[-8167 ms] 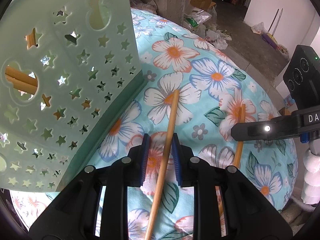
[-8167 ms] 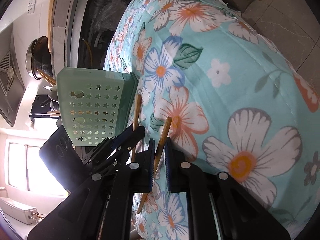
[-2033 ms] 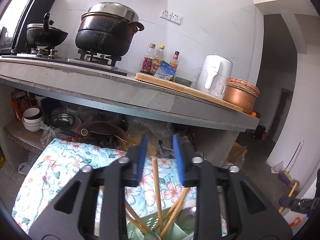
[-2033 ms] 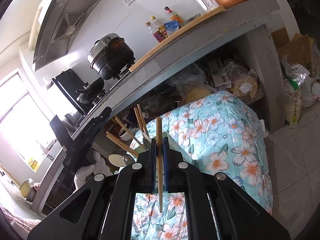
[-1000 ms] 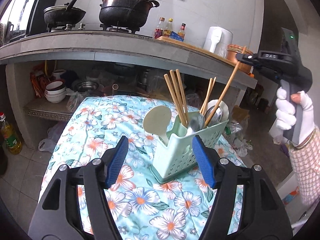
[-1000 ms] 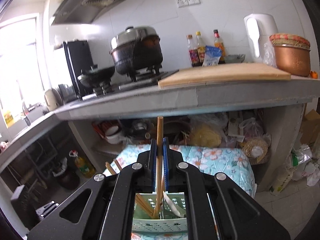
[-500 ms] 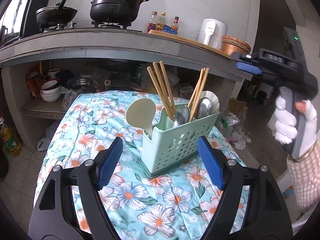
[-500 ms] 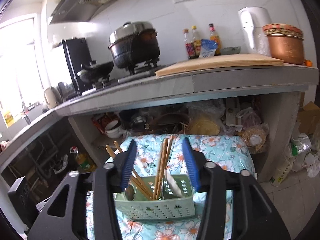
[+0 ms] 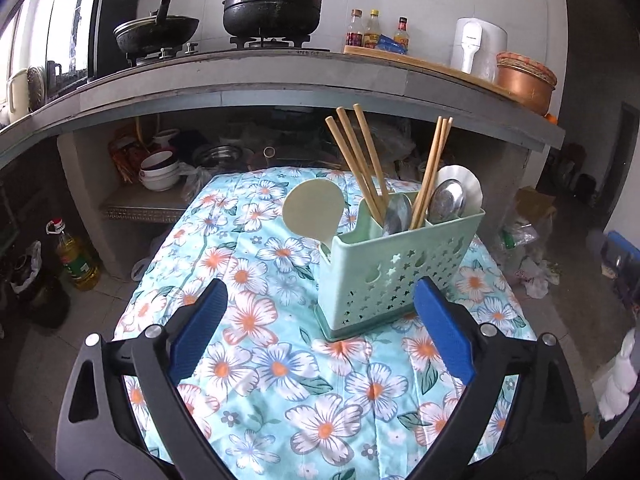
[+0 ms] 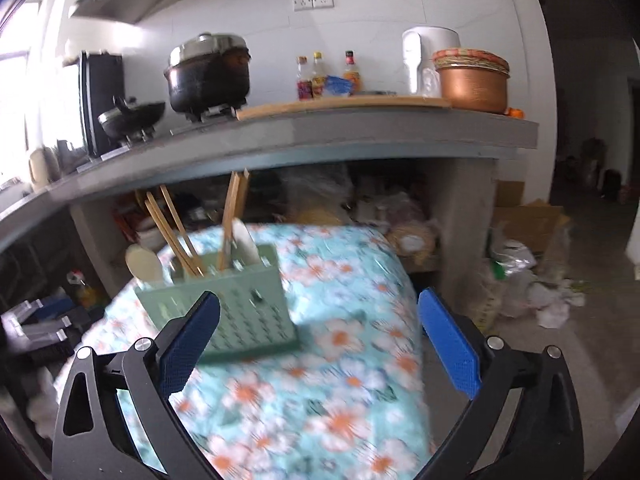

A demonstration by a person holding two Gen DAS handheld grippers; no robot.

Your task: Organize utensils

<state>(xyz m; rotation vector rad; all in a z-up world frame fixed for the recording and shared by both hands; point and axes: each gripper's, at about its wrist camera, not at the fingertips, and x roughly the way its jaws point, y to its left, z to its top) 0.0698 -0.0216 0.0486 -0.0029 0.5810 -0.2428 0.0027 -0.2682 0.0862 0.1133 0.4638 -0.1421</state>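
Before me, a low table draped in a turquoise floral cloth. Directly on the cloth stands one thing: a pale green perforated utensil caddy, upright, toward two o'clock in my left view and toward ten o'clock in my blurred right view. The cloth hangs over the table's edges. Beyond it at twelve o'clock, a grey concrete counter.

Both wrist cams sit low over the floral table, tilted down toward the kitchen counter. Left one's nearer the green utensil caddy; both catch it, the right one blurry.
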